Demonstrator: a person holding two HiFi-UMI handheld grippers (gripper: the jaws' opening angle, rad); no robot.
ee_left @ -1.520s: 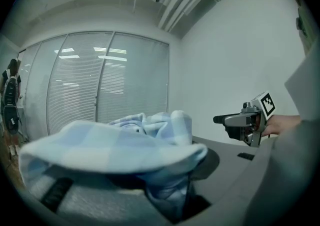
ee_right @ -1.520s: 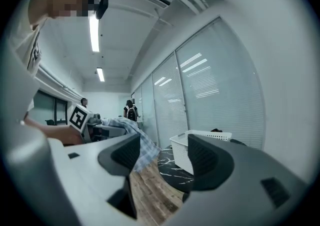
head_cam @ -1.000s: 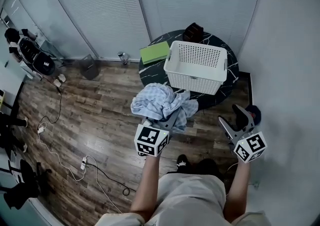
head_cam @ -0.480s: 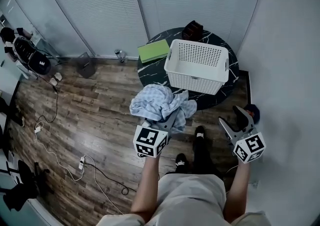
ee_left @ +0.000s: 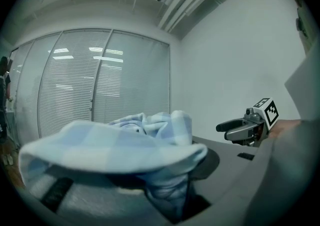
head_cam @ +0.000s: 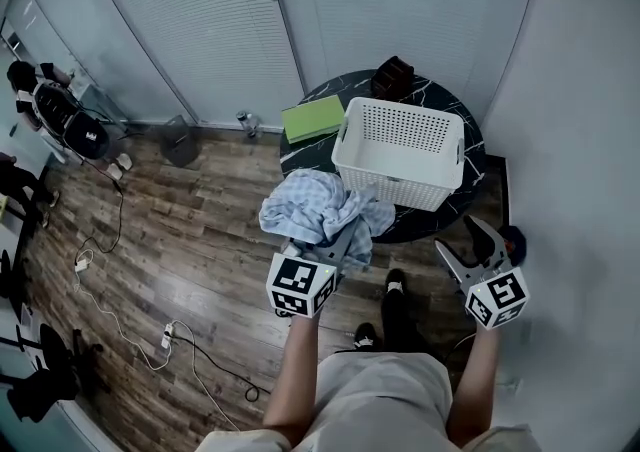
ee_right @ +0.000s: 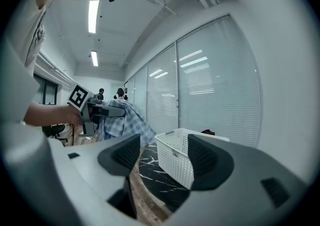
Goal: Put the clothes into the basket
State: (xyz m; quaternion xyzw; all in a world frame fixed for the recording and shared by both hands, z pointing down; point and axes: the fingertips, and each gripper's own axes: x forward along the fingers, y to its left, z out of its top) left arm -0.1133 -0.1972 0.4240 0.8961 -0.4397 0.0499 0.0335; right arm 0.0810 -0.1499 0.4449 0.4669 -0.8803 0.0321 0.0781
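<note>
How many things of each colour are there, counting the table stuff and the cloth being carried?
White: 1, perforated plastic basket
Green: 1, flat pad
Dark brown: 1, small lumpy object
Light blue: 1, checked cloth
Total: 4

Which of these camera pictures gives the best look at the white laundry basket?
The head view: the whole laundry basket shows from above, empty, on the dark round table. The right gripper view shows only one corner and side. The left gripper view shows checked cloth, no basket.
</note>
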